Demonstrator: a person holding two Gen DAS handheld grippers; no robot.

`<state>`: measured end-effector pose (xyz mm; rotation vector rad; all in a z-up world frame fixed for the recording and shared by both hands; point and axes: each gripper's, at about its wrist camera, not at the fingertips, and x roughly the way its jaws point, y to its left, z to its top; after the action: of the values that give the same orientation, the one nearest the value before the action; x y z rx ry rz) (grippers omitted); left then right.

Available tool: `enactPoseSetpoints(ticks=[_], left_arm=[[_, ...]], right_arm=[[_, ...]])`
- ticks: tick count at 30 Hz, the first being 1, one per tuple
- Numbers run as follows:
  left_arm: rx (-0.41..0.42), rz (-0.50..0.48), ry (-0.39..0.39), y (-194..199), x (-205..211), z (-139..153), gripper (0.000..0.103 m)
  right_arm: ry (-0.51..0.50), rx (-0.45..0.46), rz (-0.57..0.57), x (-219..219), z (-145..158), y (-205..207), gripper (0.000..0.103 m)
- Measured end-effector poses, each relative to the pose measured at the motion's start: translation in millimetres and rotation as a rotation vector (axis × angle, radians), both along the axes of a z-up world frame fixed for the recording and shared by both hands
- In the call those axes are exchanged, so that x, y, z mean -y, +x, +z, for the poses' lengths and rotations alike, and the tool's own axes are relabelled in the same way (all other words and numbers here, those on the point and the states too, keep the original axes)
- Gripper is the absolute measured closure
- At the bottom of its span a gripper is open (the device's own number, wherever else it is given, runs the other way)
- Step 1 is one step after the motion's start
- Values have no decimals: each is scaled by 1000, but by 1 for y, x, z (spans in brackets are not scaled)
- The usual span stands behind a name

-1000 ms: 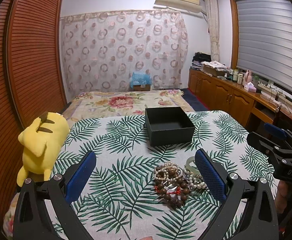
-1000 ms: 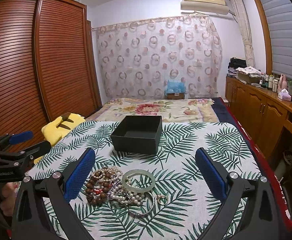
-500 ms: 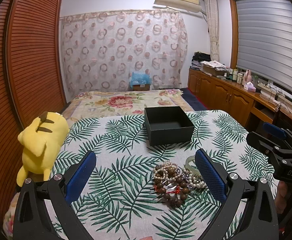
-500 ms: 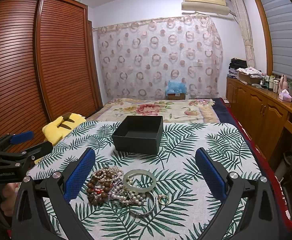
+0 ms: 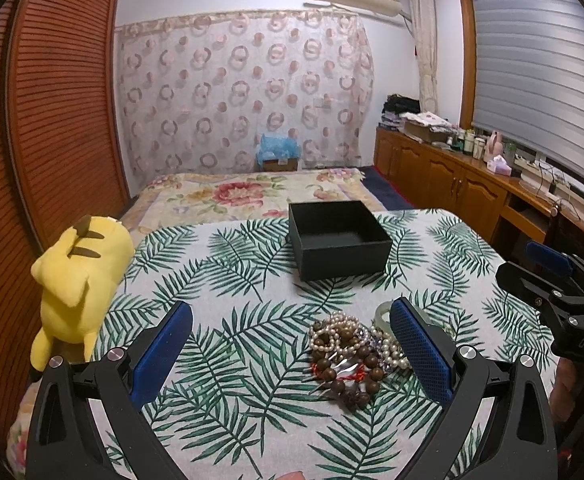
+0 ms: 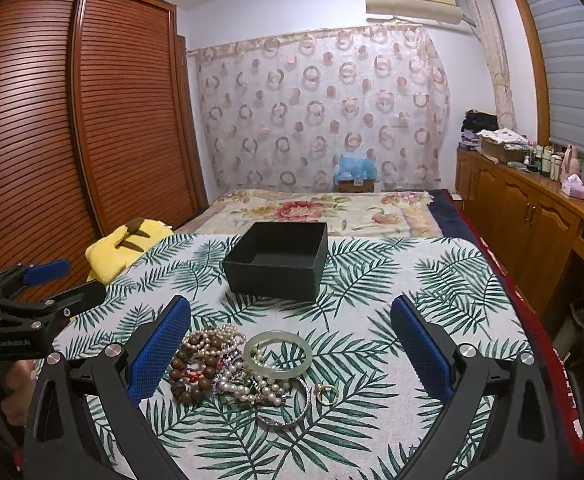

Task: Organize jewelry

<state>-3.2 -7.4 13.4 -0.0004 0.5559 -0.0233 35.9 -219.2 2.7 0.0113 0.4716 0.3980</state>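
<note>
A pile of jewelry [image 6: 228,364] lies on the palm-leaf cloth: brown bead bracelets [image 6: 190,372], pearl strands [image 6: 216,338], a pale green bangle [image 6: 278,354], a silver bangle [image 6: 292,412] and a small gold ring [image 6: 326,392]. The pile also shows in the left wrist view [image 5: 352,354]. An open black box [image 6: 278,260] stands empty behind it and also shows in the left wrist view [image 5: 338,238]. My left gripper [image 5: 292,344] is open and empty, above the cloth with the pile near its right finger. My right gripper [image 6: 290,338] is open and empty, just short of the pile.
A yellow plush toy [image 5: 76,276] lies at the cloth's left edge. A floral bed cover [image 6: 316,210] lies beyond the box. Wooden wardrobe doors [image 6: 72,140] stand on the left and low wooden cabinets [image 6: 532,224] on the right.
Both views have shifted very slightly; the grippers stay open and the jewelry and box have not moved.
</note>
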Motion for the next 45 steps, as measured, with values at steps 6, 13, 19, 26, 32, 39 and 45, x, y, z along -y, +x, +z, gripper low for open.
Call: enactPoseSetpoints(ticks=[6,13,19,26,32,39,45], left_arm=[[-55,-29,-8,11,-7,-21,8],[-119,-72,-26,24,-12,-43,8],[-180,-112,-64,37,-16,-61,25],[-238,-145,-103,49,-21,-75,37],[-304,-176,-143,52,-18,-92,44],[-357,-205,-179,56,-9,-107,67],[-355,-188,-170,61,-6,-110,91]], right_arm=[[-1,-32,40,-2,-21,6,4],[-36,-88,91,-9,-40,16,23],[-48,-146,110,-8,-59,21,28],[-57,-193,138,-10,-72,28,28],[-95,-218,152,-17,-80,42,28],[-86,-224,139,-12,-81,43,28],[-92,-222,139,-14,-82,42,28]])
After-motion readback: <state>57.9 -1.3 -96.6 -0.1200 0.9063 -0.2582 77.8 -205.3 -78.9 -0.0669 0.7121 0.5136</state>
